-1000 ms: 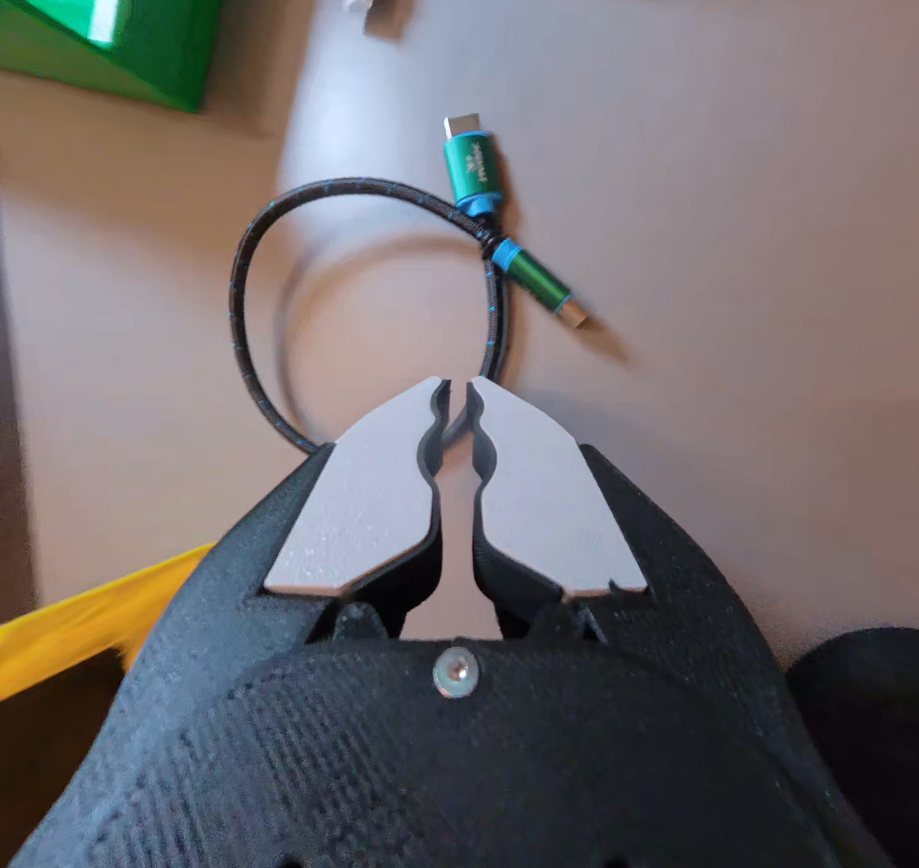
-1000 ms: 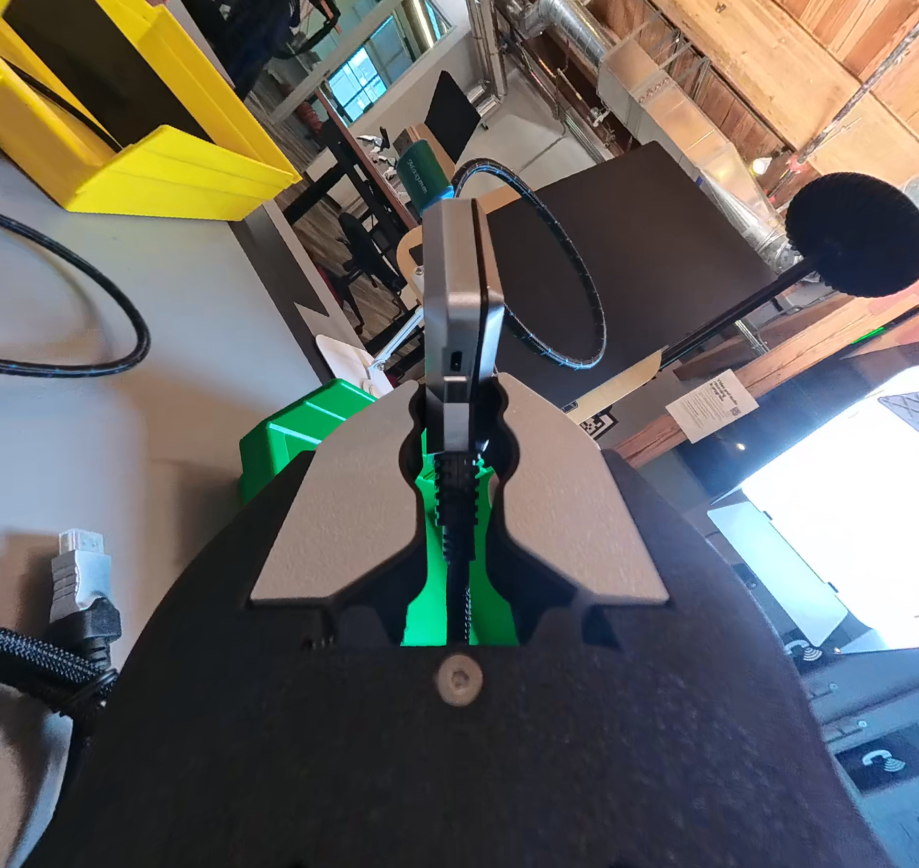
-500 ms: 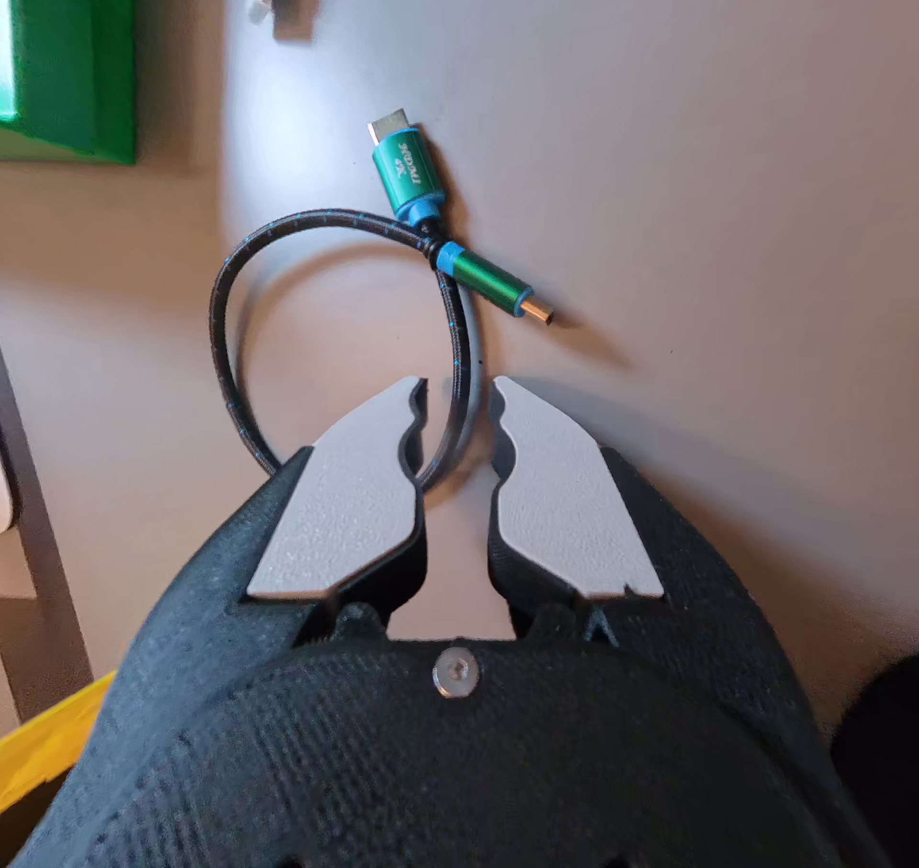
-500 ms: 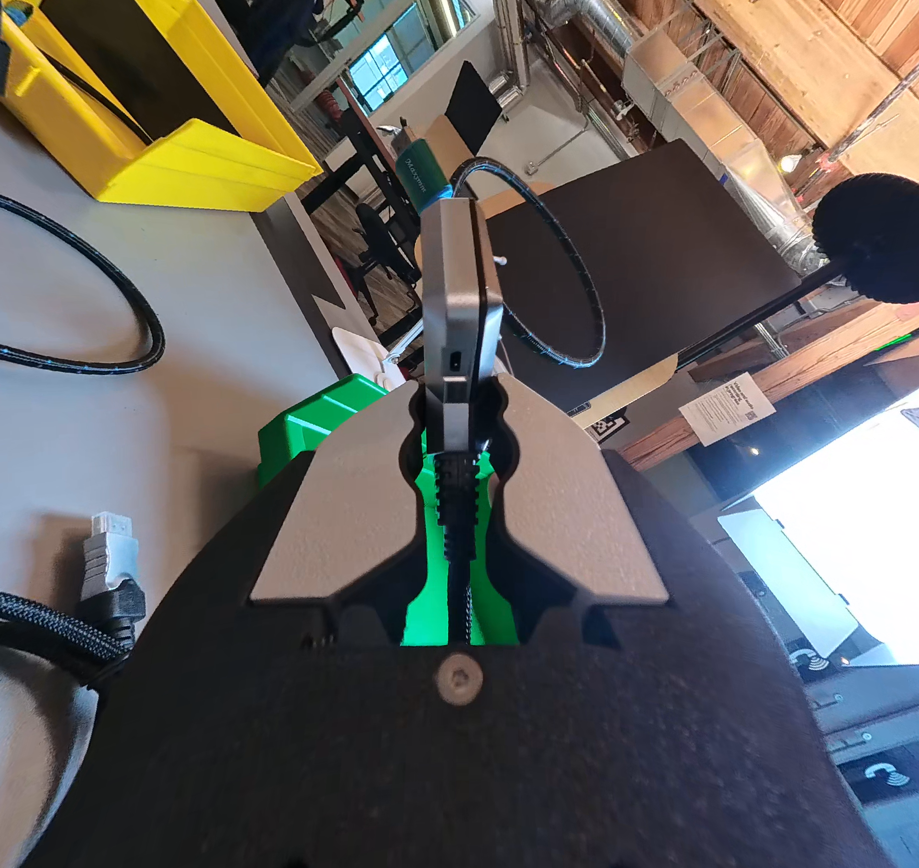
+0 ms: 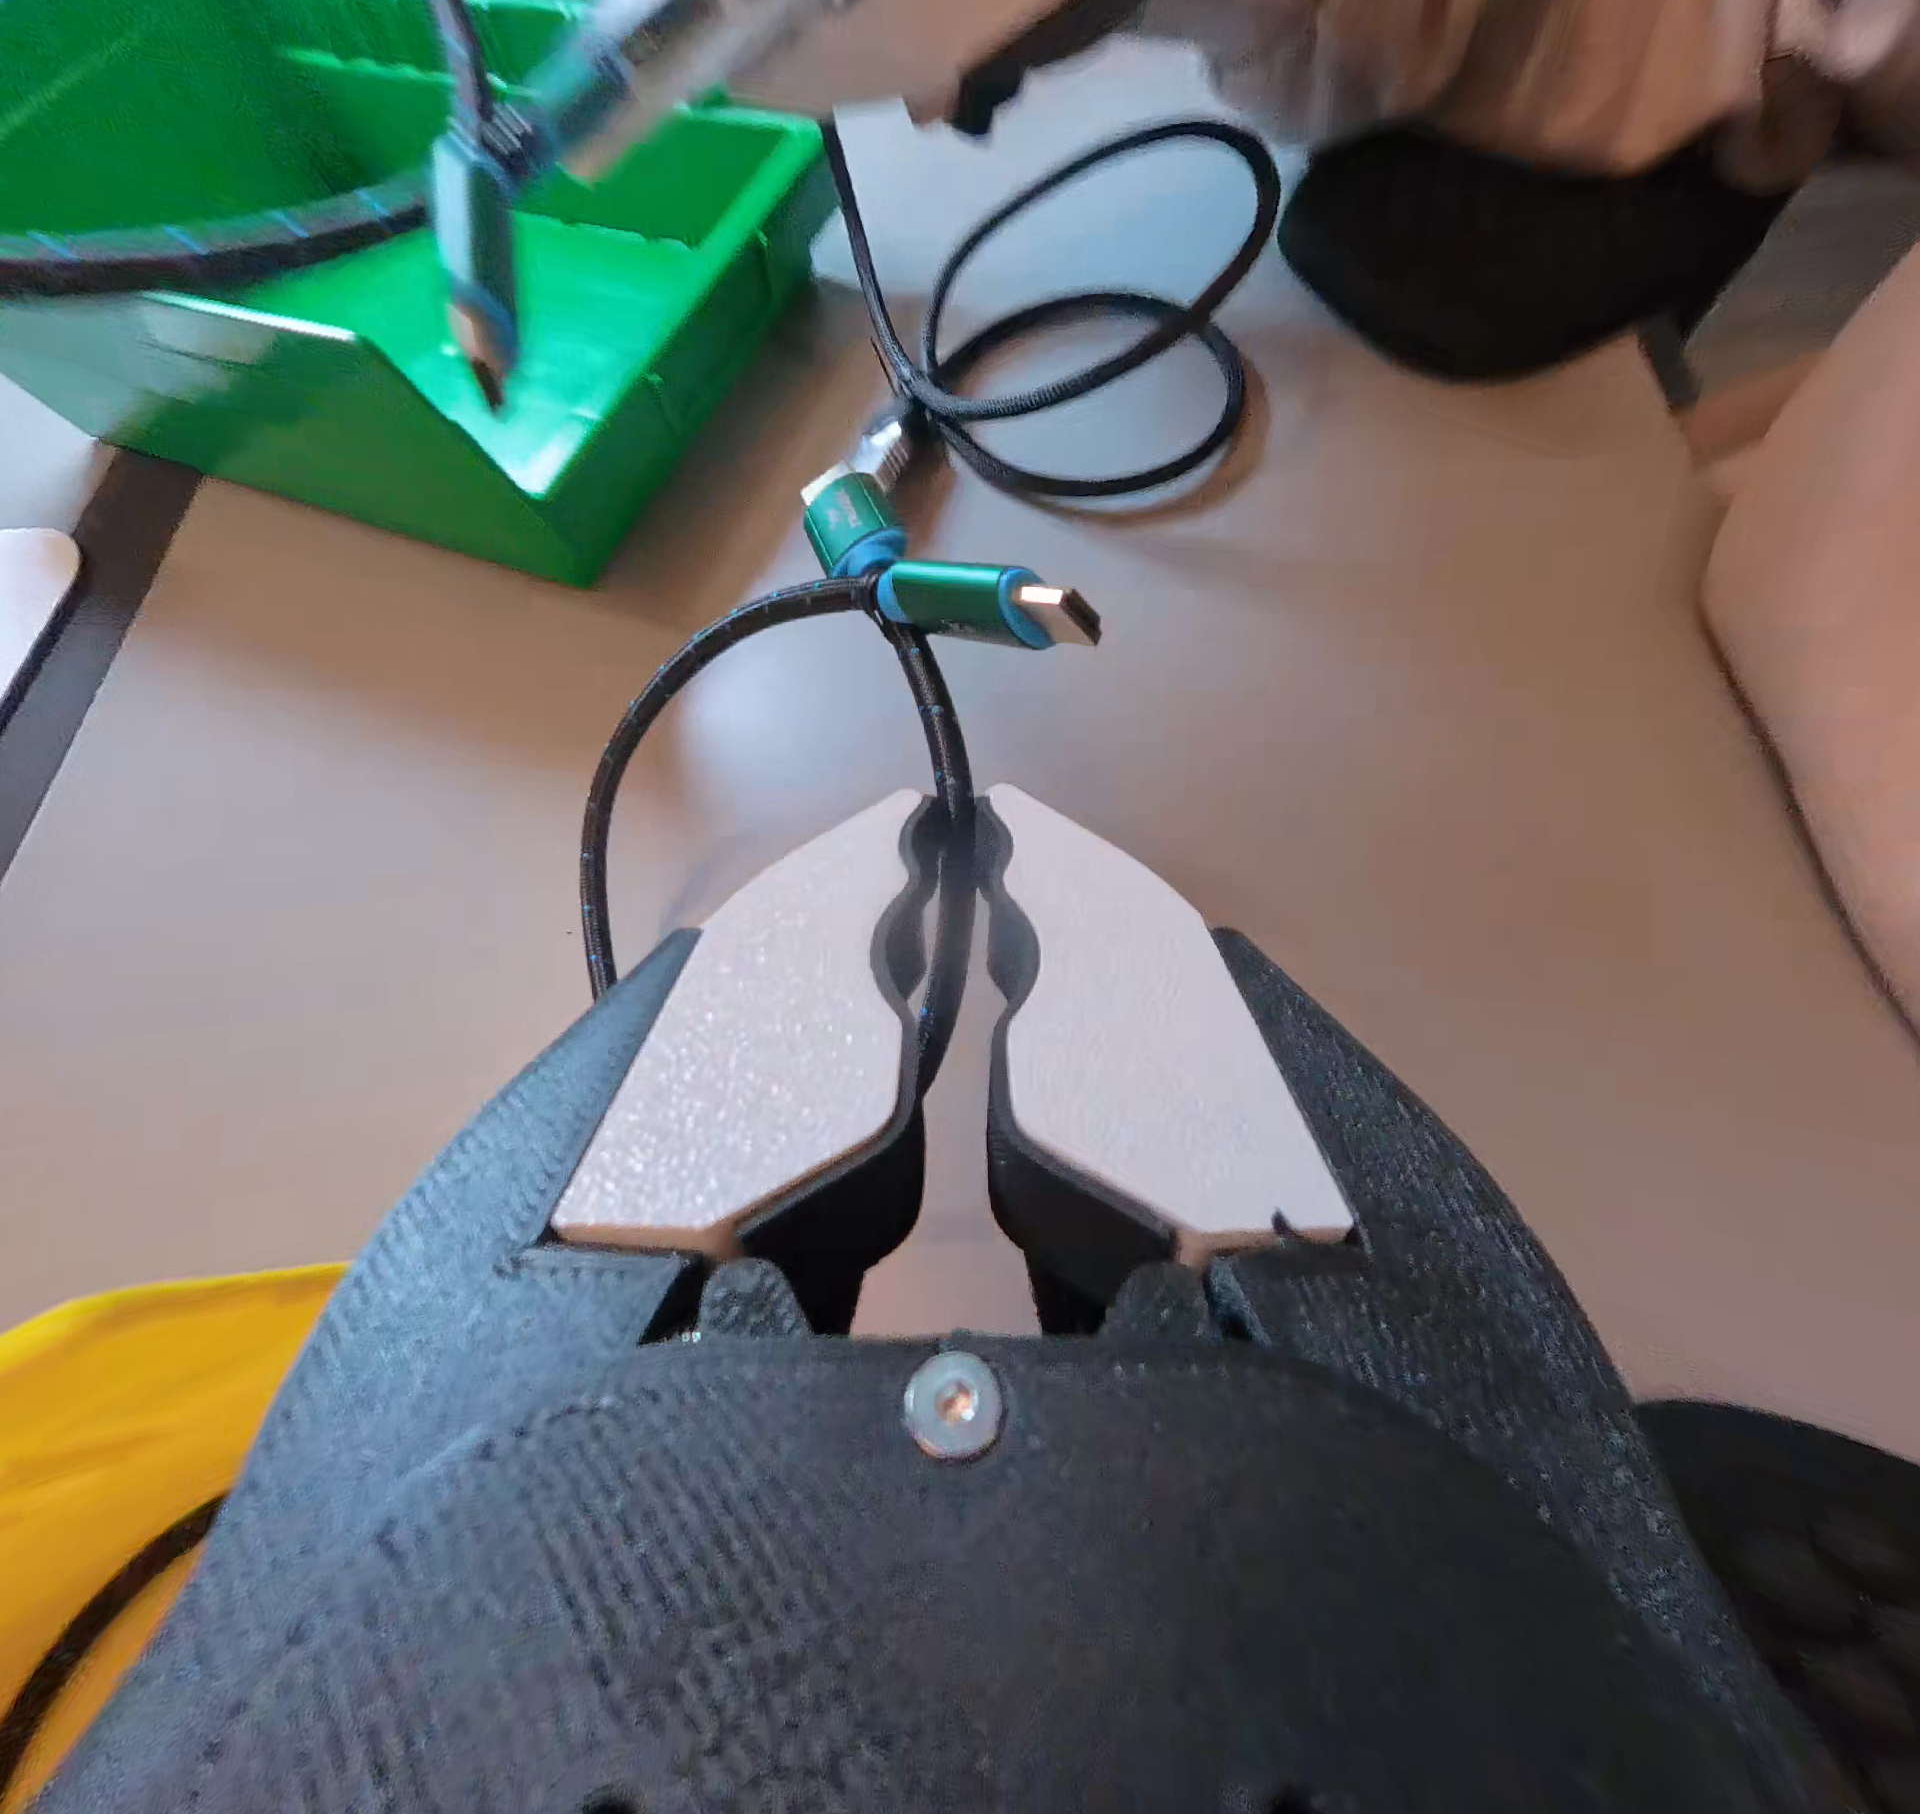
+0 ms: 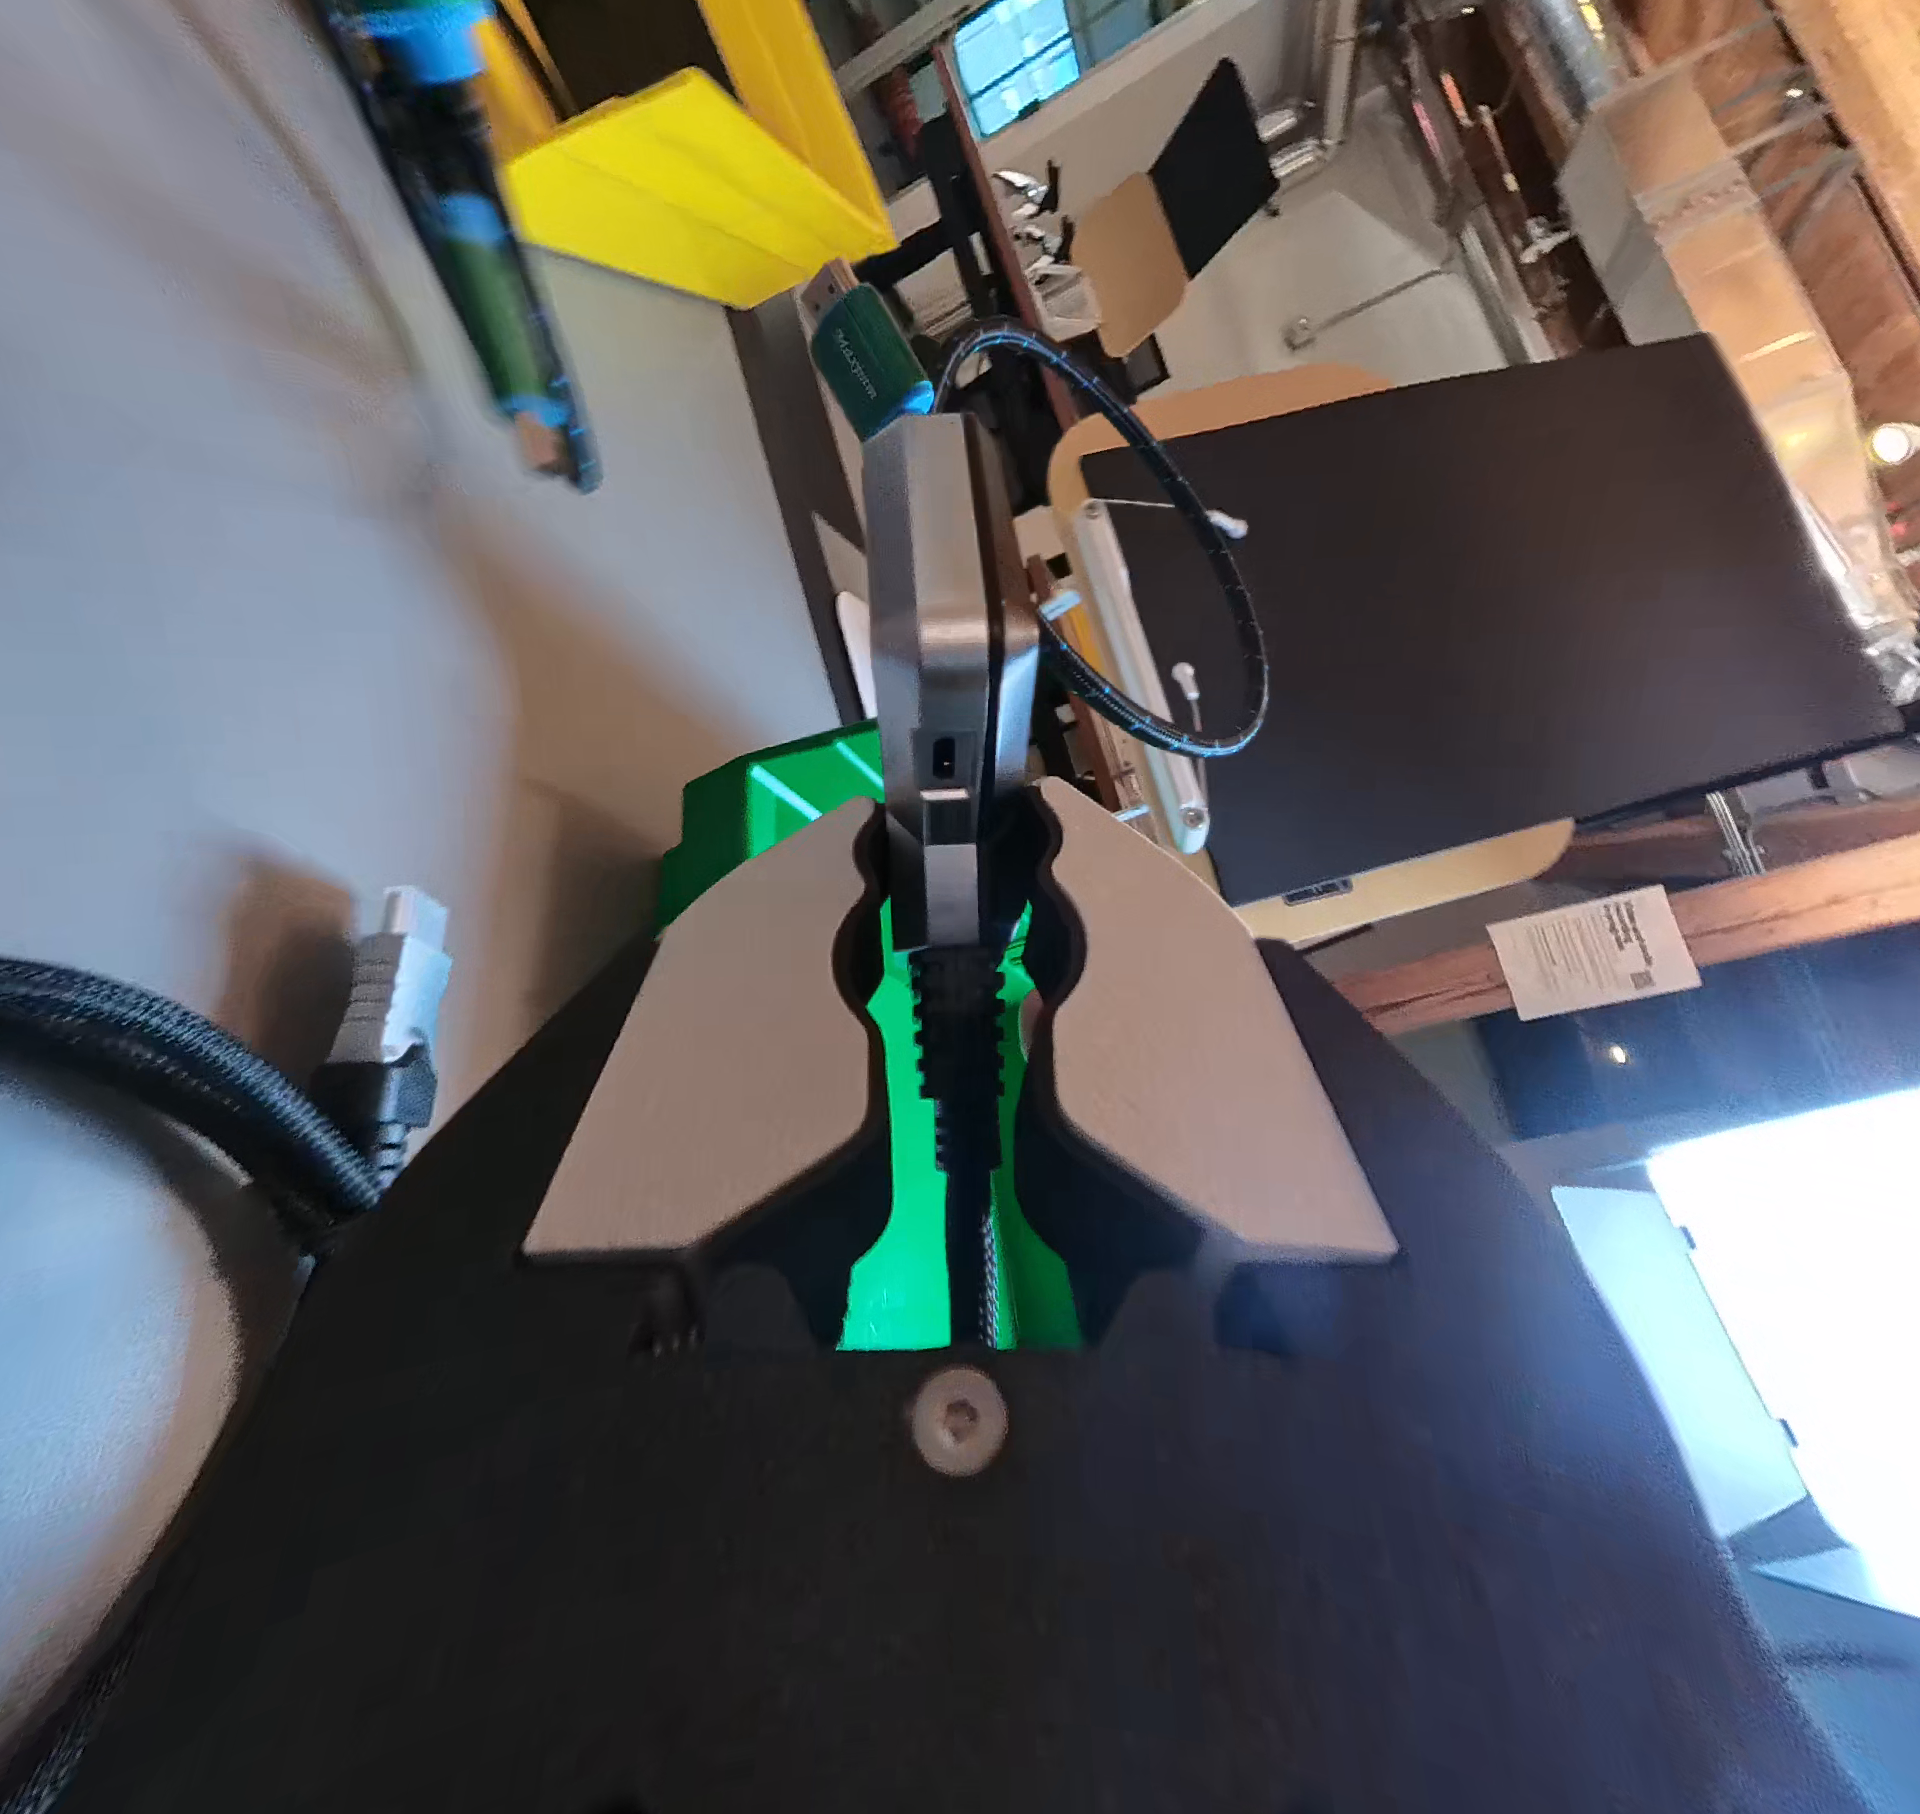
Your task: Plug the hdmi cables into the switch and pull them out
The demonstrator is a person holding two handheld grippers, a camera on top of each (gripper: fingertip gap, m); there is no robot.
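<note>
The left hand-held gripper [image 5: 951, 808] is closed on the short braided cable [image 5: 940, 725], pinching its cord just behind the green plugs [image 5: 951, 604], above the desk [image 5: 1351, 777] near the green bin [image 5: 623, 237]. The right hand-held gripper [image 6: 961, 814] clamps the grey switch [image 6: 935, 601] upright, one cable already in it. This looks like pick-up before plugging; next, the grip probably needs shifting onto a plug.
</note>
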